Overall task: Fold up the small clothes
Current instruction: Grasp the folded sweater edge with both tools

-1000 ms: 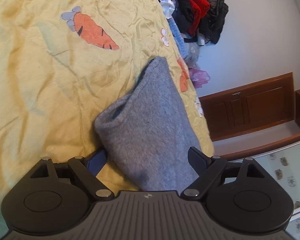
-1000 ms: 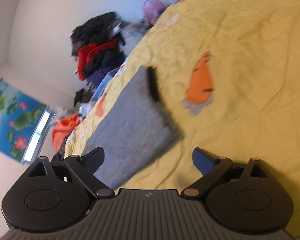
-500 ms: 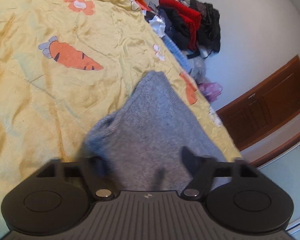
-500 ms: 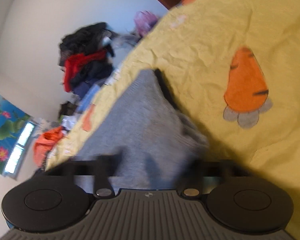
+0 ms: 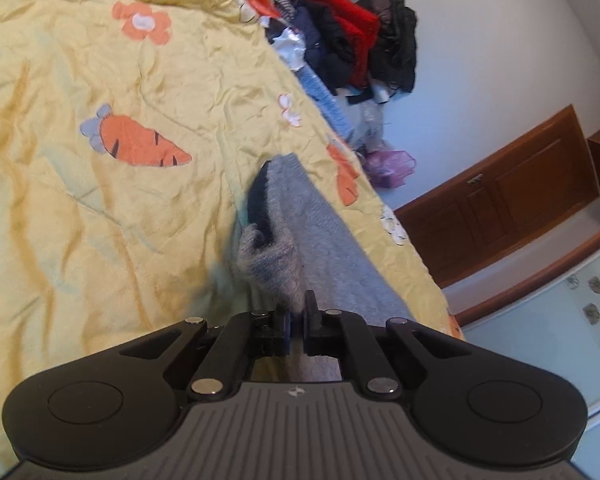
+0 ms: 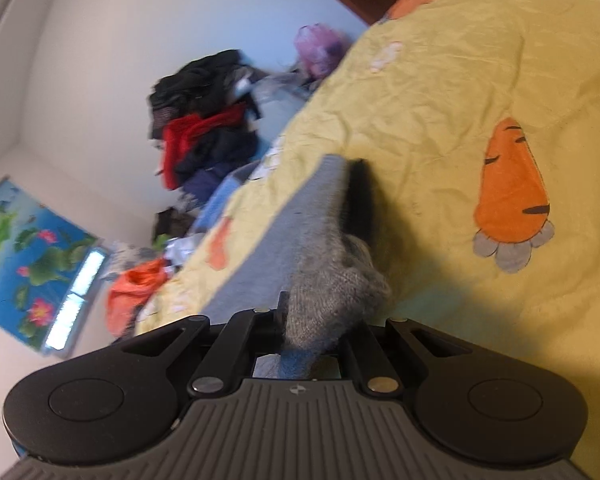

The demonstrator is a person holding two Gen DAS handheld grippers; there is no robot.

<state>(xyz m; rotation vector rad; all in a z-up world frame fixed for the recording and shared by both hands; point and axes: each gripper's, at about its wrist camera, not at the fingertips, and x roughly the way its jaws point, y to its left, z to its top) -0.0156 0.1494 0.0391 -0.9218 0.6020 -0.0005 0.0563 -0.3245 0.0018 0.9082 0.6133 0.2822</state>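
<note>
Yellow carrot-print bedding (image 5: 80, 208) carries the work, with the grey knit garment (image 5: 332, 248) lying along the bed's edge that faces the heap of clothes (image 5: 352, 36) against the wall. Nearest each camera, the jaws have just closed with cloth between them: the left gripper (image 5: 296, 320) is clenched on a pinch of grey knit at the near end, and the right gripper (image 6: 320, 320) is clamped on a thicker bunch of that same end, so the two hands hold neighbouring corners, neither clearly closer. From those pinches the garment's long axis runs straight away from both grippers, roughly parallel to the bed's edge. The near end is lifted and rumpled; further out the cloth lies flat on the bedding. At the far end a dark lining (image 6: 360, 196) shows. By my reading, the fold means carrying the held end forward along that axis towards the far end.
</note>
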